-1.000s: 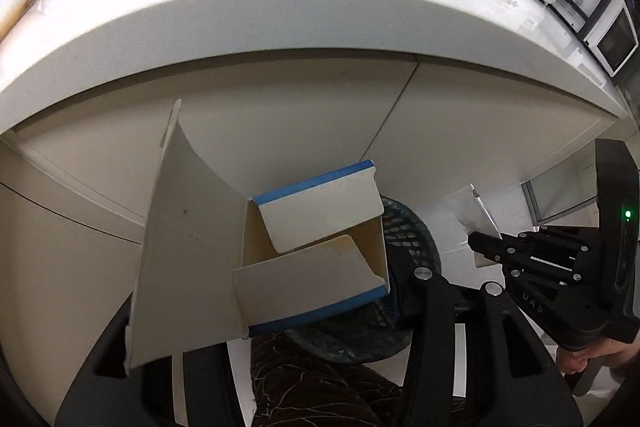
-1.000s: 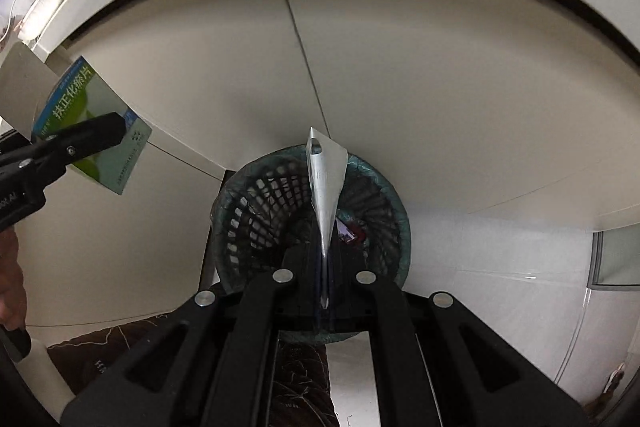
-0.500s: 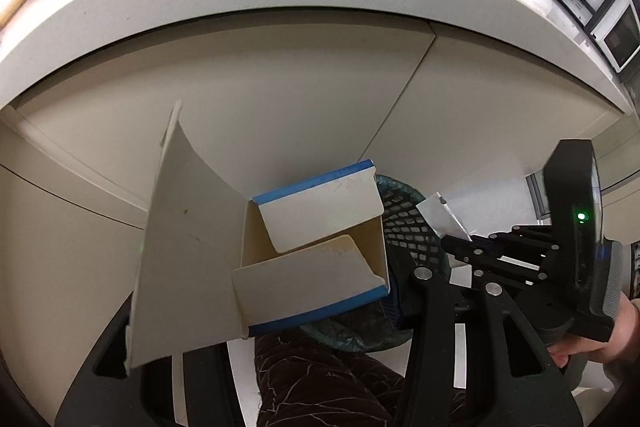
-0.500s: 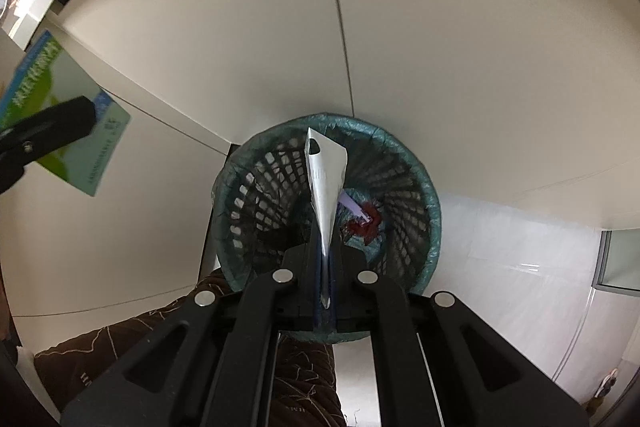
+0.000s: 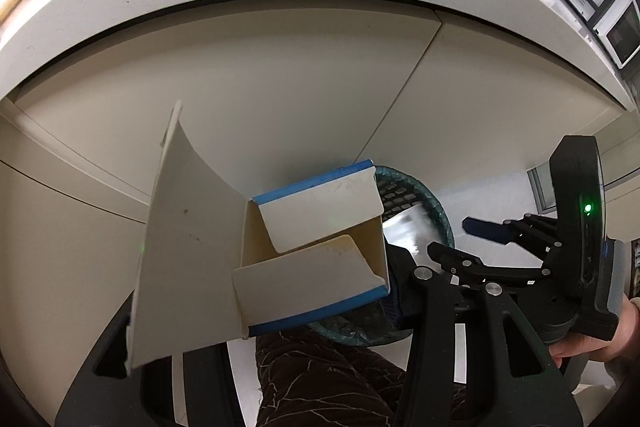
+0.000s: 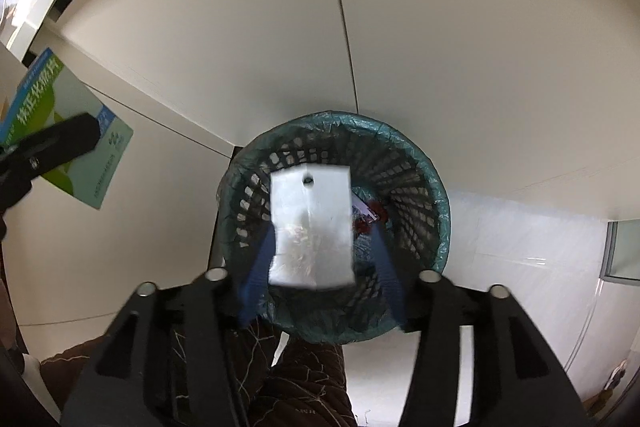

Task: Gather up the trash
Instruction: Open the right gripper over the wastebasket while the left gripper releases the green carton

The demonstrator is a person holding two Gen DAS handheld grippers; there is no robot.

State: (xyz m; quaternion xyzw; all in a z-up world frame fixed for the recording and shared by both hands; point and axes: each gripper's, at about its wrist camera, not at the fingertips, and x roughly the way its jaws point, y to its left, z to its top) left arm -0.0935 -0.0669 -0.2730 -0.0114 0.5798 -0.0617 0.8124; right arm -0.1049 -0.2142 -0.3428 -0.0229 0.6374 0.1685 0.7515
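Right gripper (image 6: 316, 267) fingers just spreading, silver packet (image 6: 312, 227) loose above lined wastebasket (image 6: 436, 187) holding red scraps; left gripper (image 5: 276, 287) pinches open carton (image 5: 304, 255).

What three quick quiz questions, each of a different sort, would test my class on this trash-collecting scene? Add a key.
1. True or false: the right claw grips the silver packet.
2. What does the left claw hold? A cup; B opened carton; C bottle.
3. What lines the mesh bin?

Key: 1 false, the jaws have just been opening and the packet hangs loose between them above the bin; 2 B; 3 a green bag.
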